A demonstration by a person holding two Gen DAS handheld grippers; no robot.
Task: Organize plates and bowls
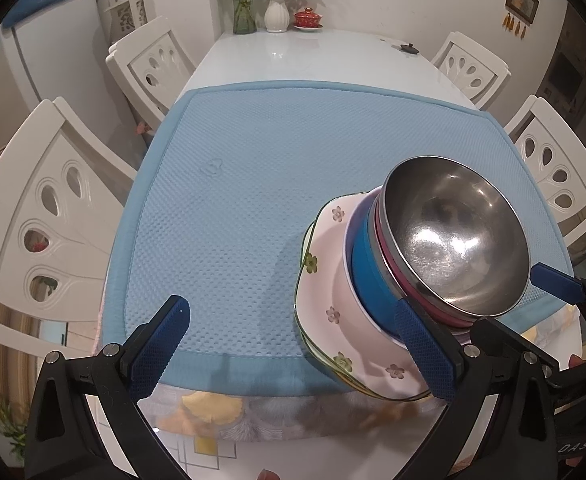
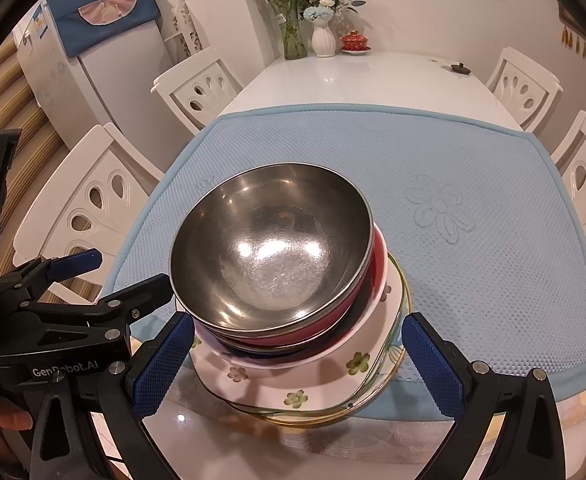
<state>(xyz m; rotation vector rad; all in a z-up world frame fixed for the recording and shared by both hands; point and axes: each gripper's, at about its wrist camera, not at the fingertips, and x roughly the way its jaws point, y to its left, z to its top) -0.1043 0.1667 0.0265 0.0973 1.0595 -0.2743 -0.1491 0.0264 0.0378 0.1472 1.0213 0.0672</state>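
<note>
A steel bowl [image 1: 453, 240] [image 2: 269, 244] sits on top of a stack: a red bowl [image 2: 373, 276], a blue bowl [image 1: 367, 264], then floral plates [image 1: 333, 312] [image 2: 293, 384], at the near edge of a light blue mat [image 1: 253, 200] [image 2: 473, 220]. My left gripper [image 1: 293, 344] is open; its right finger [image 1: 425, 344] is beside the stack, which lies to its right. My right gripper [image 2: 297, 364] is open, its fingers on either side of the stack's near part. The left gripper also shows in the right wrist view [image 2: 113, 280].
White chairs [image 1: 53, 220] [image 2: 93, 208] stand around the white table [image 1: 313, 56]. At its far end are a glass vase [image 1: 245, 0], a white vase [image 1: 277, 12], a red lidded cup [image 1: 308, 18] and a small dark lid [image 1: 409, 49]. A patterned cloth [image 1: 233, 412] lies under the mat.
</note>
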